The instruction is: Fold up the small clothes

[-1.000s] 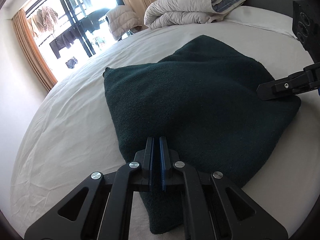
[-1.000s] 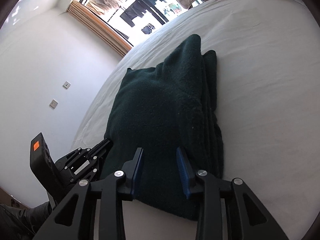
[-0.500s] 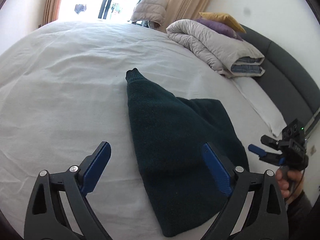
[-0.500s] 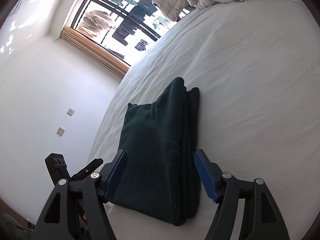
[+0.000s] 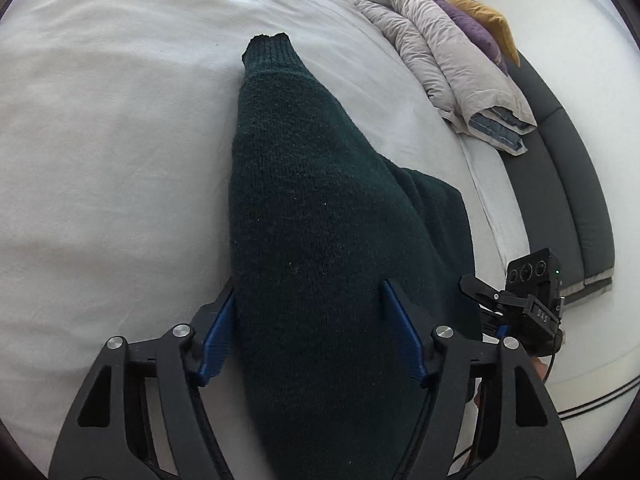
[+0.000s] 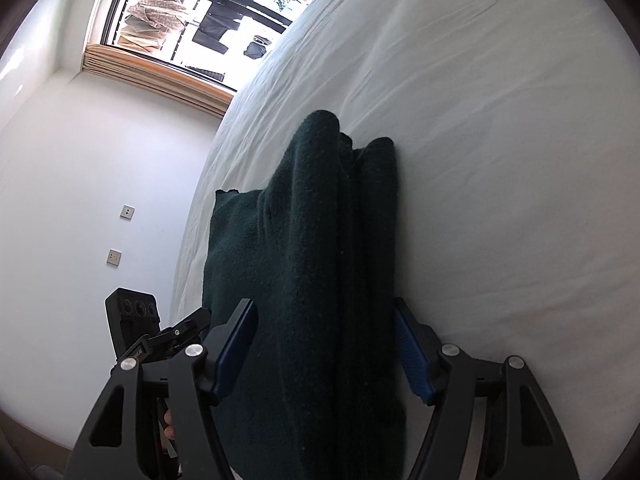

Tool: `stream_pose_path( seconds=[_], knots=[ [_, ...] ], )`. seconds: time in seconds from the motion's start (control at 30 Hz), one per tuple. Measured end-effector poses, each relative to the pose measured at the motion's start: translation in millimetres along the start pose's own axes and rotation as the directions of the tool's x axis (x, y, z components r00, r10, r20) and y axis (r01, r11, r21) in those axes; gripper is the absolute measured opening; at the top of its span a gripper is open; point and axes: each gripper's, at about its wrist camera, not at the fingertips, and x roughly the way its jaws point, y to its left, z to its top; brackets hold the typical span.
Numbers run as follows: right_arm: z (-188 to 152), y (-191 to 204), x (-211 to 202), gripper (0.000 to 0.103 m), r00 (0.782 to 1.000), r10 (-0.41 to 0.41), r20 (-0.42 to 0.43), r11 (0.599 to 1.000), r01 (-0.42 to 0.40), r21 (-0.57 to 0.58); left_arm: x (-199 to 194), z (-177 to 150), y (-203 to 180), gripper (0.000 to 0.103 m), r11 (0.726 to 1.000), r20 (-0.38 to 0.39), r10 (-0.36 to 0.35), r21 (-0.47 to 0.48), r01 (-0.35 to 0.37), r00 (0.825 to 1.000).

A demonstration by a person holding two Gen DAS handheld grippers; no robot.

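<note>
A dark green knitted sweater (image 5: 320, 200) lies folded into a long strip on the white bed sheet (image 5: 100, 160), ribbed hem at its far tip. My left gripper (image 5: 310, 328) straddles the strip's near end. Its jaws are closing, the left pad at the fabric's edge and the right pad over the knit. The right gripper (image 5: 476, 292) shows at the strip's right side. In the right wrist view the sweater (image 6: 312, 220) runs between the blue pads of my right gripper (image 6: 324, 344), whose jaws are also closing around the stacked folds. The left gripper (image 6: 192, 320) sits at lower left.
A folded grey duvet (image 5: 440, 52) with purple and yellow pillows (image 5: 480, 20) lies at the head of the bed, against a dark headboard (image 5: 568, 184). A window with hanging laundry (image 6: 200, 20) and two wall sockets (image 6: 127, 212) are beyond the bed's edge.
The left gripper let go of the sweater's edge, opened wide, swung round and rolled, and now narrows astride the strip's end. The right gripper widened, drew back, then came forward over the folds.
</note>
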Motion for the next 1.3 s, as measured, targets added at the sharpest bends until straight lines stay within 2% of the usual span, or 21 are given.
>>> stream_pose_path(
  seconds=[0.07,0.23,0.3,0.43,0.6,0.7,0.83,0.93,1.1,1.2,1.3],
  knots=[
    [1,1,6,0.043,0.999,-0.036,-0.007,0.999,0.036,0.003,3,3,2,0.058,1.0,-0.002,0.002,-0.009,-0.002,1.0],
    [-11,25,4,0.029,0.991,-0.128,0.032,0.991,0.129,-0.03,-10,-2,-2,0.04,1.0,0.021,-0.003,0.002,0.003,1.0],
    [-18,43,-4,0.028,0.991,-0.122,0.056,0.991,0.125,-0.051,-28,-7,-6,0.039,1.0,0.036,-0.01,0.015,0.01,0.999],
    [-36,98,-11,0.027,0.992,-0.102,0.07,0.983,0.111,-0.148,-77,-19,-16,0.038,0.996,0.084,0.031,0.086,-0.039,0.996],
    [-68,150,-2,0.027,0.999,-0.029,0.036,0.977,0.036,-0.209,-150,-35,1,0.038,0.994,0.128,0.066,0.08,-0.076,0.99],
    [-81,168,7,0.027,1.0,0.014,0.018,0.973,-0.009,-0.232,-191,-50,16,0.039,0.992,0.16,0.086,0.083,-0.1,0.983],
    [-95,174,32,0.027,0.999,0.041,-0.033,0.975,-0.047,-0.217,-225,-67,38,0.039,0.985,0.19,0.138,0.077,-0.155,0.972],
    [-100,171,48,0.027,0.998,0.037,-0.052,0.975,-0.047,-0.216,-233,-76,64,0.039,0.986,0.178,0.147,0.046,-0.158,0.973],
    [-99,143,72,0.027,0.996,0.02,-0.082,0.988,-0.032,-0.149,-216,-86,110,0.04,0.988,0.138,0.153,-0.009,-0.153,0.979],
    [-98,119,77,0.028,0.996,0.021,-0.085,0.993,-0.031,-0.111,-215,-91,123,0.045,0.991,0.148,0.132,-0.017,-0.131,0.98],
    [-102,106,83,0.034,0.997,0.029,-0.077,0.995,-0.036,-0.09,-210,-91,127,0.051,0.992,0.15,0.128,-0.012,-0.128,0.98]
  ],
)
